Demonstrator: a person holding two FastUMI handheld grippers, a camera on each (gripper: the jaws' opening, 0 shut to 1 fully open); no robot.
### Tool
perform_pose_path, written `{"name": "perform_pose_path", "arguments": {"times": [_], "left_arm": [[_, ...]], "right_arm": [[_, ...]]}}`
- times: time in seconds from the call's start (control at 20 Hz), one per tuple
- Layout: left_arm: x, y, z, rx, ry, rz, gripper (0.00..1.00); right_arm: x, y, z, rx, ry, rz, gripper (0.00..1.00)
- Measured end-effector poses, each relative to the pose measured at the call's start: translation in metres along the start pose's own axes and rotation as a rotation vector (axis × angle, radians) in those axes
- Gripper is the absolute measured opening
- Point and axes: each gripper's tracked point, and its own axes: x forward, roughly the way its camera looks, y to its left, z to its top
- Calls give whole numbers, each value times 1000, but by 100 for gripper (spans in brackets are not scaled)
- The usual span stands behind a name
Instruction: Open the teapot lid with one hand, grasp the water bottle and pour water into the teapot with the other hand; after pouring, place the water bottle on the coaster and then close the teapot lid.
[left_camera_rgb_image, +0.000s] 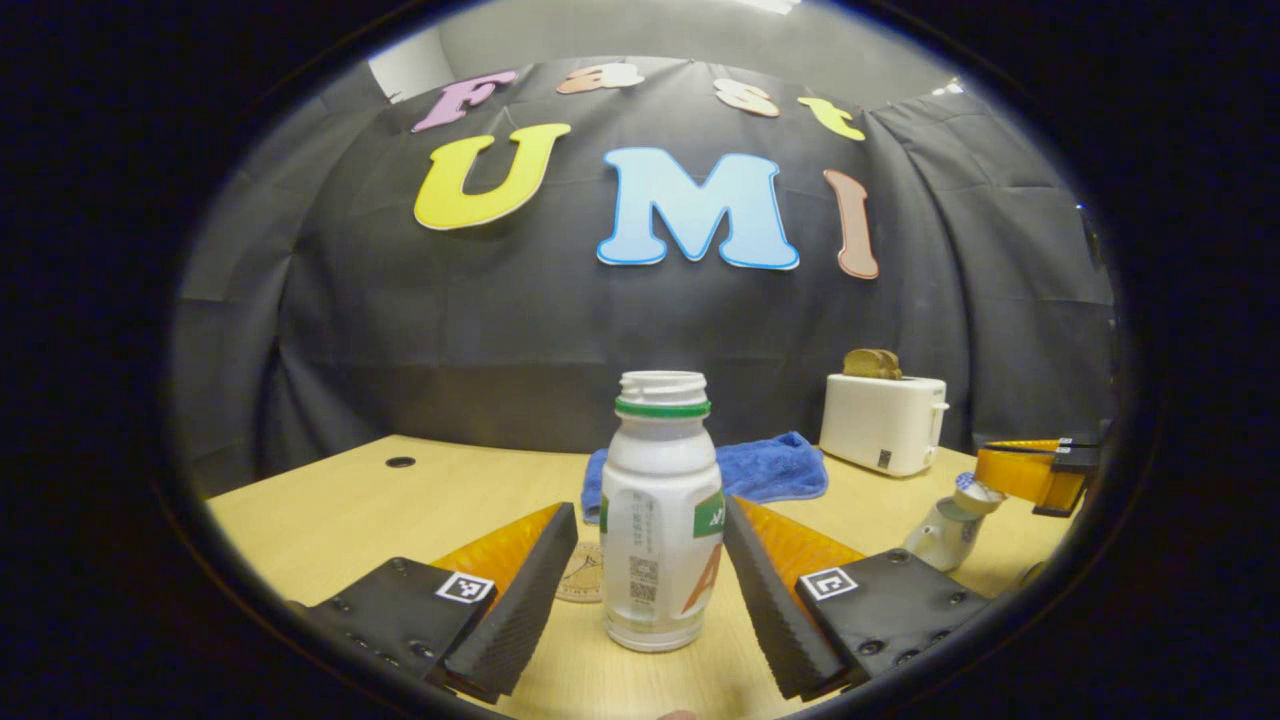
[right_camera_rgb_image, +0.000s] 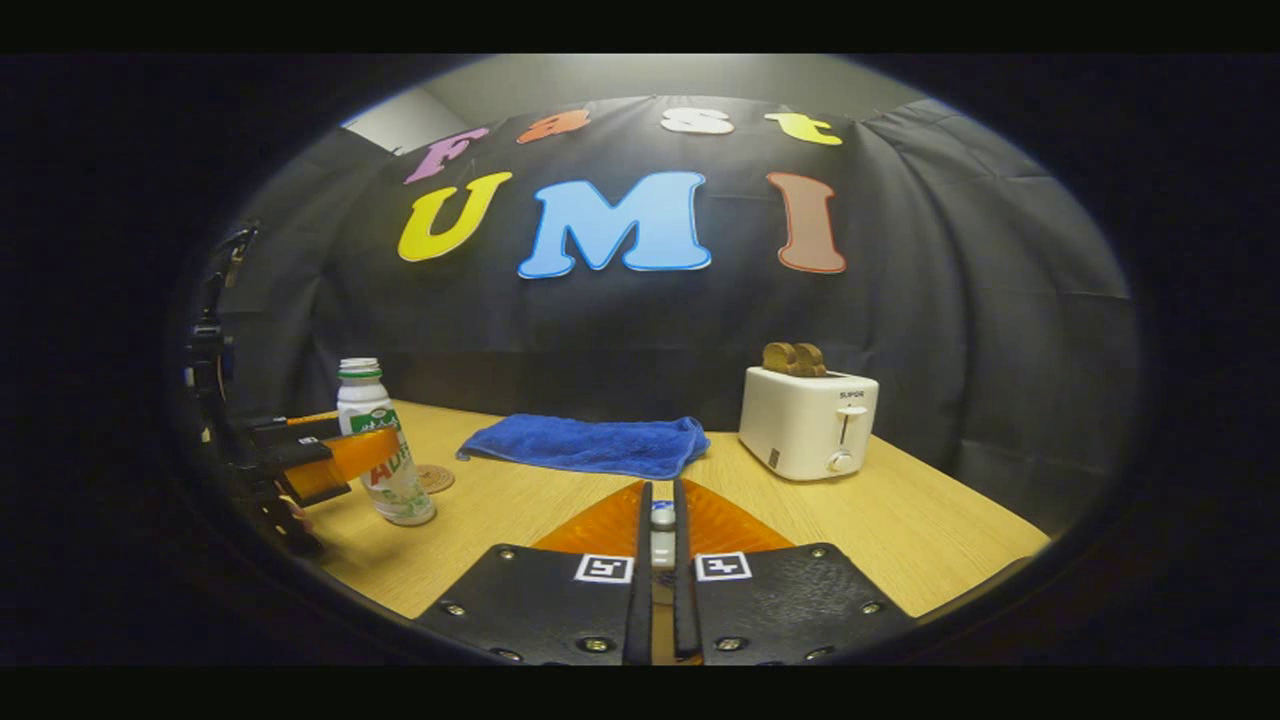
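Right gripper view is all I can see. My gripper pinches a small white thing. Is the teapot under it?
Observer: Yes. In the left gripper view a white teapot sits on the table, right under the lid that the right gripper pinches.
Operator: Is the left gripper closed on the bottle?
Observer: No. The left gripper is open, one finger on each side of the upright bottle, with a gap at one finger.
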Motion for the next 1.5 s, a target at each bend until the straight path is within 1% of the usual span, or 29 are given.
{"name": "perform_pose_path", "arguments": {"times": [0.05,0.1,0.15,0.2,0.25,0.4,0.45,0.5,0.55,0.6,0.65,0.7,0.75,0.8,0.85,0.95,1.05,1.1,1.15,1.2,1.25,1.3,1.35,1.4,1.5], "left_arm": [[6,-2,-3,7,11,1,100],[10,-2,-6,15,19,3,100],[13,-2,-8,21,30,6,100],[14,-1,-11,28,38,9,100],[13,-1,-13,29,45,7,99],[15,5,-12,52,37,39,82],[14,5,-12,51,38,37,80],[13,4,-13,46,42,33,84],[13,3,-12,40,48,28,78],[12,1,-12,35,53,13,80],[11,-3,-11,33,58,-3,82],[9,-6,-11,40,60,-12,77],[8,-7,-8,55,56,-13,82],[6,-9,-4,69,43,-12,77],[5,-12,-1,84,36,-14,79],[4,-18,-2,120,36,-20,82],[4,-23,-5,156,45,-29,77],[4,-26,-6,177,49,-33,77],[4,-28,-5,206,45,-32,77],[4,-28,-3,241,40,-23,82],[6,-30,-1,290,36,-15,82],[6,-32,2,338,27,-7,72],[7,-34,5,379,20,-1,82],[7,-40,6,413,16,-2,82],[8,-54,4,474,23,-19,77]], "right_arm": [[0,1,0,3,2,3,0],[0,2,-2,2,6,7,8],[0,3,-3,0,10,13,25],[0,4,-4,0,13,16,0],[0,5,-5,1,15,19,0],[0,6,-9,-1,26,24,0],[0,6,-10,-5,29,24,0],[-1,6,-11,-9,32,24,8],[-3,6,-9,-12,29,23,8],[-6,5,-5,-18,18,15,8],[-11,4,1,-26,2,9,0],[-19,4,5,-36,-15,2,8],[-28,4,6,-47,-23,-2,8],[-38,5,3,-55,-25,1,8],[-50,6,1,-59,-23,7,0],[-73,10,0,-54,-24,25,0],[-97,9,1,-65,-33,32,0],[-107,9,2,-64,-44,35,8],[-117,8,4,-56,-56,38,8],[-125,8,3,-46,-64,41,8],[-133,7,2,-37,-68,40,0],[-139,6,0,-37,-65,37,8],[-146,5,-3,-31,-59,34,8],[-150,8,-6,-18,-55,43,8],[-155,7,-12,-1,-44,49,8]]}}
